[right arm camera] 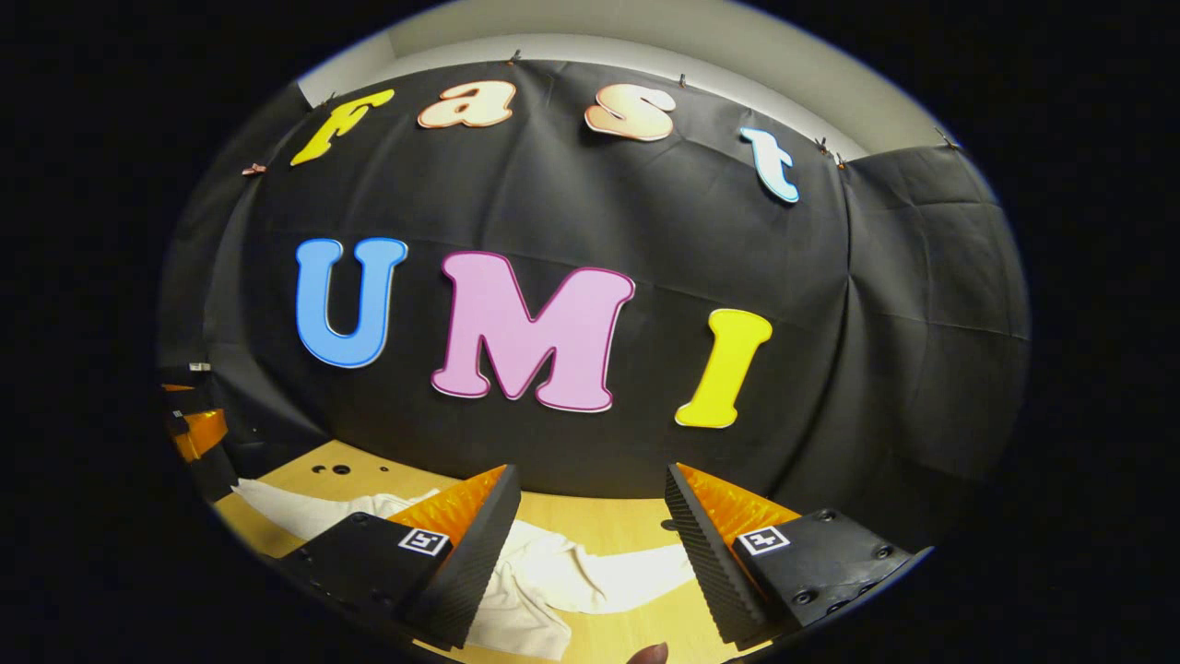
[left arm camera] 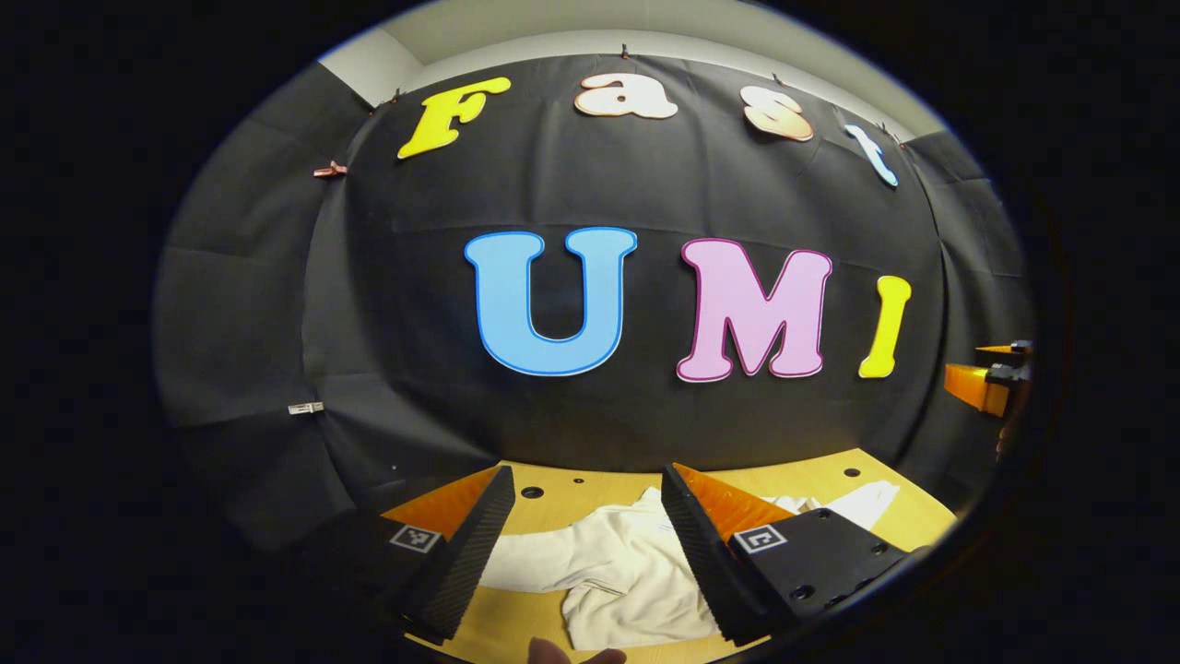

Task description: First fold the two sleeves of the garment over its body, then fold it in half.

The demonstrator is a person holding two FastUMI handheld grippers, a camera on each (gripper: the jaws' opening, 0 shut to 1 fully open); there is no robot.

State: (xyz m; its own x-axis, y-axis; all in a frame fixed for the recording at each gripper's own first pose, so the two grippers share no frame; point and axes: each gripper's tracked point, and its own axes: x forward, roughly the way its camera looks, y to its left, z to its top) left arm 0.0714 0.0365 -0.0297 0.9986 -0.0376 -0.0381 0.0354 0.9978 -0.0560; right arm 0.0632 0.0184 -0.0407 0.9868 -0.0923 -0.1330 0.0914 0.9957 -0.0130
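Note:
A white long-sleeved garment (left arm camera: 616,564) lies rumpled on the wooden table (left arm camera: 553,505). In the left gripper view my left gripper (left arm camera: 585,489) is open above it, its fingers apart over the cloth with nothing between them. One sleeve (left arm camera: 853,505) reaches toward the far right there. In the right gripper view the garment (right arm camera: 553,576) lies below my open right gripper (right arm camera: 590,489), one sleeve (right arm camera: 636,574) running right between the fingers and another sleeve (right arm camera: 295,509) stretching left. The other gripper (left arm camera: 991,378) shows at the right edge of the left gripper view, and at the left edge (right arm camera: 194,420) of the right gripper view.
The table (right arm camera: 608,521) has small round holes (left arm camera: 532,492) near its far edge, which meets the black cloth wall (left arm camera: 645,184). A fingertip (left arm camera: 576,655) shows at the bottom of the left gripper view, and another fingertip (right arm camera: 650,654) at the bottom of the right gripper view.

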